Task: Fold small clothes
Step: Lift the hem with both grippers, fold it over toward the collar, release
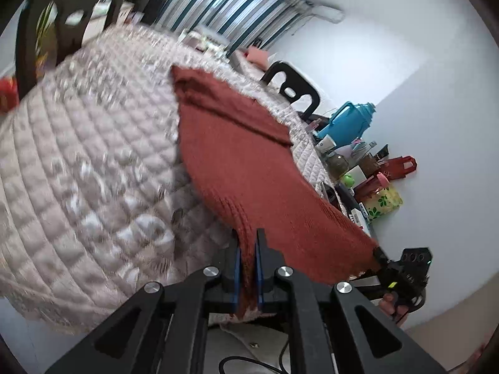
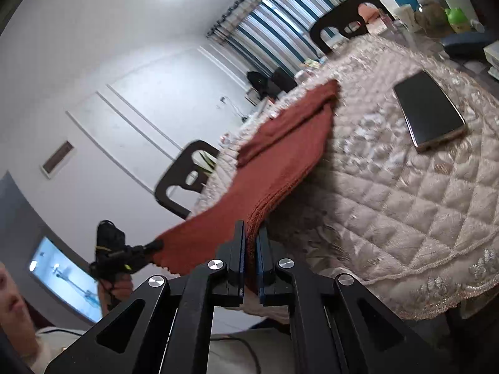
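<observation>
A rust-red knitted garment (image 1: 249,168) lies stretched over the quilted beige tablecloth (image 1: 78,162), its near hem lifted off the table edge. My left gripper (image 1: 248,240) is shut on one near corner of the hem. My right gripper (image 1: 379,254) shows at the lower right of the left wrist view, shut on the other corner. In the right wrist view the garment (image 2: 280,155) runs away from my right gripper (image 2: 251,233), which pinches its ribbed hem; my left gripper (image 2: 156,244) grips the hem at the lower left. A folded sleeve lies across the far part.
A smartphone (image 2: 430,110) lies on the tablecloth (image 2: 405,202) right of the garment. Dark chairs (image 1: 290,88) (image 2: 184,177) stand around the table. A blue thermos (image 1: 346,118), jars and boxes crowd the table's far right side. Striped curtains (image 1: 224,3) hang behind.
</observation>
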`<state>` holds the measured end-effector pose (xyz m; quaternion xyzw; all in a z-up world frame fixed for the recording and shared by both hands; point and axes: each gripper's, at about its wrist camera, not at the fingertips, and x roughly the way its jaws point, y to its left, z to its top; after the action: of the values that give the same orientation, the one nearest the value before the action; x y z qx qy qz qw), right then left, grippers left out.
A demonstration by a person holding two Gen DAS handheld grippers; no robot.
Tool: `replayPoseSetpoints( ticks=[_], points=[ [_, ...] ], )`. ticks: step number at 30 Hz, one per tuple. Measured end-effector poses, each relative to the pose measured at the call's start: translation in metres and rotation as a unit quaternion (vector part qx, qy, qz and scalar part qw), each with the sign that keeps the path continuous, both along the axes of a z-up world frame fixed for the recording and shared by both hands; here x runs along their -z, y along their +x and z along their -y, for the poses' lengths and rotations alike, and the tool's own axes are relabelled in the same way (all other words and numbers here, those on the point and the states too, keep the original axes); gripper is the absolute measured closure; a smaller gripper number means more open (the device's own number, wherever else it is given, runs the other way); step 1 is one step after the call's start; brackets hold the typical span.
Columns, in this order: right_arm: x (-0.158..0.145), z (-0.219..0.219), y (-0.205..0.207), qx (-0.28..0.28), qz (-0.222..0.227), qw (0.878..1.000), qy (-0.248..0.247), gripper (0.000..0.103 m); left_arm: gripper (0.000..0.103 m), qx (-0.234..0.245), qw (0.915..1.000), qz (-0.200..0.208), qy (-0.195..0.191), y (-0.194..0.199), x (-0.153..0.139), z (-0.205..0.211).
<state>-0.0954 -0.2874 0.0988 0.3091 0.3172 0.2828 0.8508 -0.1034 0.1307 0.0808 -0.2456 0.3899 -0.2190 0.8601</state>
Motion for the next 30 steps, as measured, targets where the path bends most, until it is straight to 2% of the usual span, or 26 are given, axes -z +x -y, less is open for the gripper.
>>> replayPoseSetpoints(
  ticks=[6, 10, 20, 22, 30],
  points=[
    [-0.038, 0.0, 0.041, 0.013, 0.046, 0.998, -0.039, 0.098, 0.094, -0.011, 0.9987, 0.05, -0.008, 0.041, -0.037, -0.001],
    [-0.055, 0.0, 0.081, 0.015, 0.057, 0.997, -0.042, 0.098, 0.094, -0.017, 0.9982, 0.058, -0.005, 0.081, -0.053, 0.001],
    [-0.071, -0.003, 0.208, 0.039, 0.019, 0.998, -0.048, 0.098, 0.094, -0.054, 0.9982, 0.025, 0.005, 0.191, -0.071, -0.007],
    [-0.073, -0.009, 0.231, 0.04, 0.016, 0.997, -0.06, 0.098, 0.094, -0.057, 0.9981, 0.017, 0.017, 0.215, -0.072, -0.006],
    [-0.057, -0.023, 0.312, 0.049, -0.028, 0.995, -0.085, 0.098, 0.094, -0.076, 0.9965, -0.034, 0.008, 0.3, -0.047, -0.002]
  ],
)
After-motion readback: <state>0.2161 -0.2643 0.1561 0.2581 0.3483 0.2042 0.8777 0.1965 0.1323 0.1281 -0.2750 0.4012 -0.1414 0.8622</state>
